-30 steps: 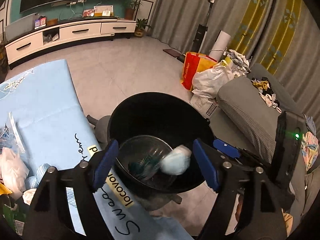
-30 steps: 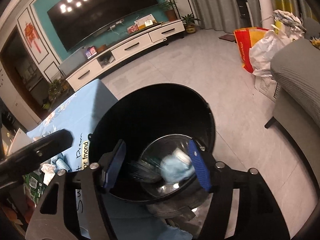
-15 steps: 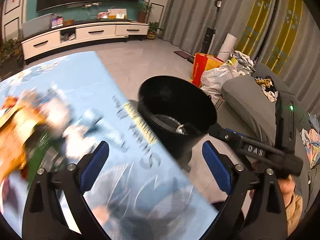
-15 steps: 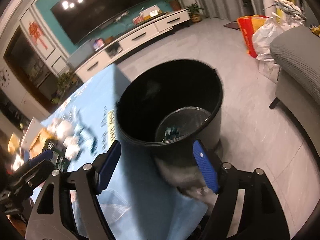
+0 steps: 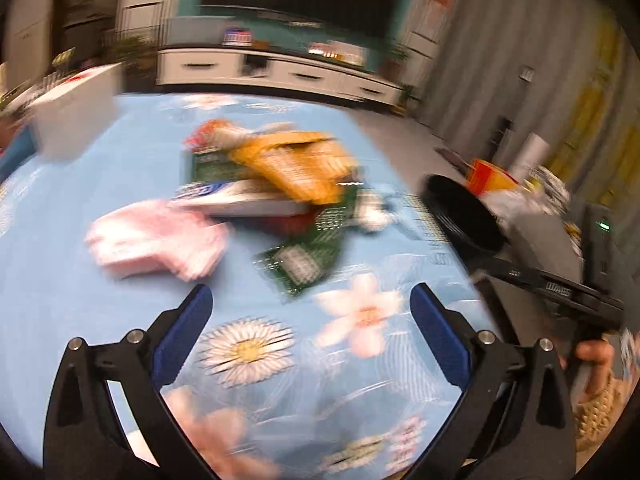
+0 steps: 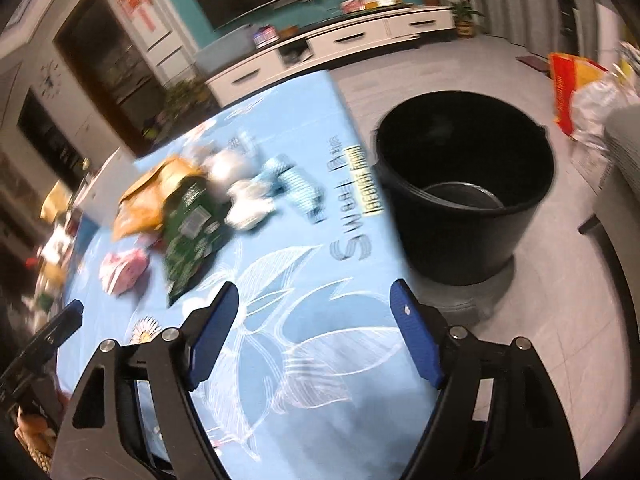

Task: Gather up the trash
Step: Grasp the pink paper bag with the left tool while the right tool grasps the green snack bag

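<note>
A heap of trash lies on the blue flowered tablecloth (image 5: 280,360): an orange bag (image 5: 296,164), a green packet (image 5: 304,256), a pink wrapper (image 5: 156,240) and a white box (image 5: 248,200). The same heap shows in the right wrist view: orange bag (image 6: 156,196), green packet (image 6: 192,232), pink wrapper (image 6: 122,270), white wads (image 6: 248,204), a light blue roll (image 6: 292,184). The black bin (image 6: 464,200) stands on the floor by the table's edge, also in the left wrist view (image 5: 464,216). My left gripper (image 5: 310,332) is open and empty over the cloth. My right gripper (image 6: 314,332) is open and empty above the table edge.
A white TV cabinet (image 6: 360,40) runs along the far wall. A red-yellow bag (image 6: 568,84) and a white plastic bag (image 6: 596,100) sit on the floor beyond the bin. A grey sofa (image 6: 624,148) is at the right. A white box (image 5: 76,116) stands at the table's left.
Both grippers swung away from the bin, back over the table. A light blue wad dropped into the bin a second ago. The views now face the trash heap, blurred by motion.
</note>
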The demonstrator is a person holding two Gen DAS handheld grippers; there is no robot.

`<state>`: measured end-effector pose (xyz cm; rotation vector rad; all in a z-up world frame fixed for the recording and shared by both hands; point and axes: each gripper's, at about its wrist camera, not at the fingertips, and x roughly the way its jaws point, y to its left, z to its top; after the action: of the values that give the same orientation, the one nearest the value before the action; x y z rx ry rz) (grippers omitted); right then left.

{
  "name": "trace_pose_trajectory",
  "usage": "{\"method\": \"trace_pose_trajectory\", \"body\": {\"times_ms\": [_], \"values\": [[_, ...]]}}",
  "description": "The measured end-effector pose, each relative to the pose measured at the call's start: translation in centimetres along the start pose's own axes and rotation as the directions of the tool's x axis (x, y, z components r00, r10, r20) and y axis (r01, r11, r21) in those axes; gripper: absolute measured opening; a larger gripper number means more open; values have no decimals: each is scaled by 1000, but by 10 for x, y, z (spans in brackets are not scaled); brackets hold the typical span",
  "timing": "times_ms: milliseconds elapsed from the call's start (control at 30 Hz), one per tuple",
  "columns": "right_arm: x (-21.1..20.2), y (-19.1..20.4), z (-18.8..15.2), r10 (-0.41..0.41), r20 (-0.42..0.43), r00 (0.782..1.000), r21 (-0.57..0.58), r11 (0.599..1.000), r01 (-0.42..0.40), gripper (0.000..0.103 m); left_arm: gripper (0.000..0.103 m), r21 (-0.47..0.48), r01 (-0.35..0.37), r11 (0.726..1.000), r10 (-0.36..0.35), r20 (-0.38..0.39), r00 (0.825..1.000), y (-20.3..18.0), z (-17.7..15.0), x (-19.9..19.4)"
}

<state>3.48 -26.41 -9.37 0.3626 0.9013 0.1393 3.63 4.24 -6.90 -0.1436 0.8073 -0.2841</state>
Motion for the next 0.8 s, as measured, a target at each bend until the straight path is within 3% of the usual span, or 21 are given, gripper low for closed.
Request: {"method": "trace_pose_trajectory", "body": {"times_ms": [167,433,800], "values": [[20,40,-8,53,-73,996,-65,996,-58,78,99,-160,-110,981,108,-22,994,65,-22,-12],[61,91,-11,101,-151,983,-106,987,-117,79,99,-308,-91,947,95,-4,995,115,-39,-22],[94,104,10,92,-152,984,-67,992,-104,81,100,-308,-54,950,64,24,998,111,1,8]]}}
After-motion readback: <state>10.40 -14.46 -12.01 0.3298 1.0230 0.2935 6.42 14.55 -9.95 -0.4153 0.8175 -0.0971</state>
